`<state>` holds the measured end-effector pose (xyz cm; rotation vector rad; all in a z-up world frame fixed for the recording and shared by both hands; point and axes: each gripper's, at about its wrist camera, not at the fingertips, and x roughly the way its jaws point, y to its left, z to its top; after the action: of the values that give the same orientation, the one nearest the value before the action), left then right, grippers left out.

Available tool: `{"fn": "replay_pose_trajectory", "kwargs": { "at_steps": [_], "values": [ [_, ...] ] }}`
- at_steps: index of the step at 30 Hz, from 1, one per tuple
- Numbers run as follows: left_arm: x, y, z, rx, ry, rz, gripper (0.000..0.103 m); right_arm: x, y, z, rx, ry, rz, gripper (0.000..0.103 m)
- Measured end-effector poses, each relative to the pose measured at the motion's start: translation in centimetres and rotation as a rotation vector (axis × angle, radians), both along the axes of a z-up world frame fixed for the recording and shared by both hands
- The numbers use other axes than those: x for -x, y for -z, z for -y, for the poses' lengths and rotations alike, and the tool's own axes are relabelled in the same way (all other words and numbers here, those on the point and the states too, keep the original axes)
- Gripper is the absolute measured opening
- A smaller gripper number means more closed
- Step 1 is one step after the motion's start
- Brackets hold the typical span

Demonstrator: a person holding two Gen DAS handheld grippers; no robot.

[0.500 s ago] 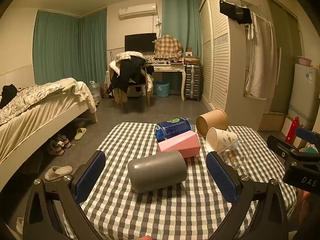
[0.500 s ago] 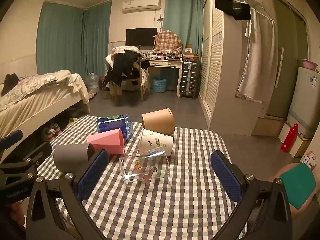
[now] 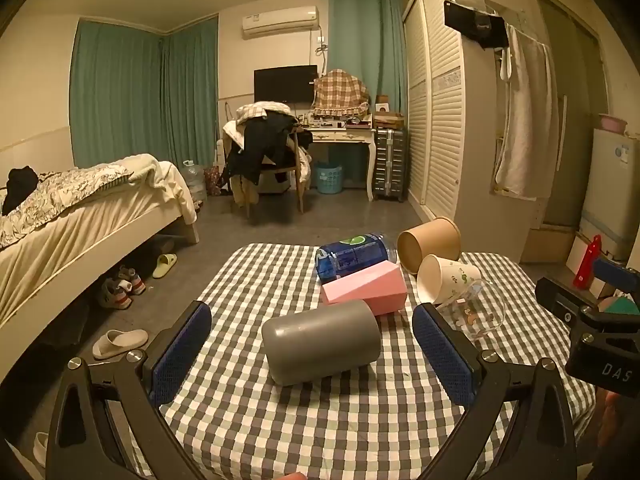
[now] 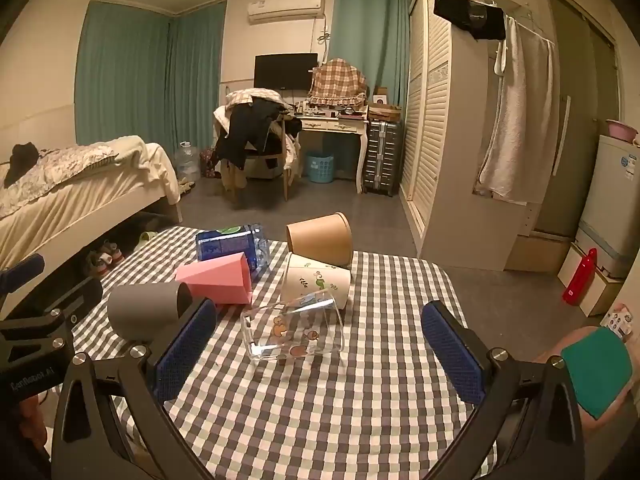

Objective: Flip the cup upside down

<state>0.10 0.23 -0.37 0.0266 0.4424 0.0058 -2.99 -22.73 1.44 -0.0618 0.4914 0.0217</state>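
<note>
Several cups lie on their sides on a checked tablecloth (image 3: 320,412). A grey cup (image 3: 322,346) lies just ahead of my open left gripper (image 3: 312,350), between its blue pads. Behind it lie a pink cup (image 3: 366,288), a blue cup (image 3: 354,256), a brown paper cup (image 3: 430,242), a white printed paper cup (image 3: 450,280) and a clear glass cup (image 3: 476,314). In the right wrist view the clear glass cup (image 4: 294,328) lies ahead of my open, empty right gripper (image 4: 320,350), left of its centre. The grey cup (image 4: 146,314) is at its left.
The table's right edge (image 4: 460,320) and far edge (image 3: 280,246) drop to a grey floor. A bed (image 3: 80,216) stands at the left, a wardrobe (image 3: 440,120) and a fridge (image 3: 612,184) at the right. The other gripper shows at each view's side.
Both grippers have moved very slightly; the cups lie where they were. Both grippers stay open.
</note>
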Motion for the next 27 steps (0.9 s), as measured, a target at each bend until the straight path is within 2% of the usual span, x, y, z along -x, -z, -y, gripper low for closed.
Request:
{"fn": "replay_pose_trajectory", "kwargs": {
  "at_steps": [27],
  "values": [
    [-0.15,-0.04,-0.32,0.006,-0.008,-0.006,0.103,-0.19,0.6,-0.45,0.007,-0.008,-0.009,0.103]
  ]
}}
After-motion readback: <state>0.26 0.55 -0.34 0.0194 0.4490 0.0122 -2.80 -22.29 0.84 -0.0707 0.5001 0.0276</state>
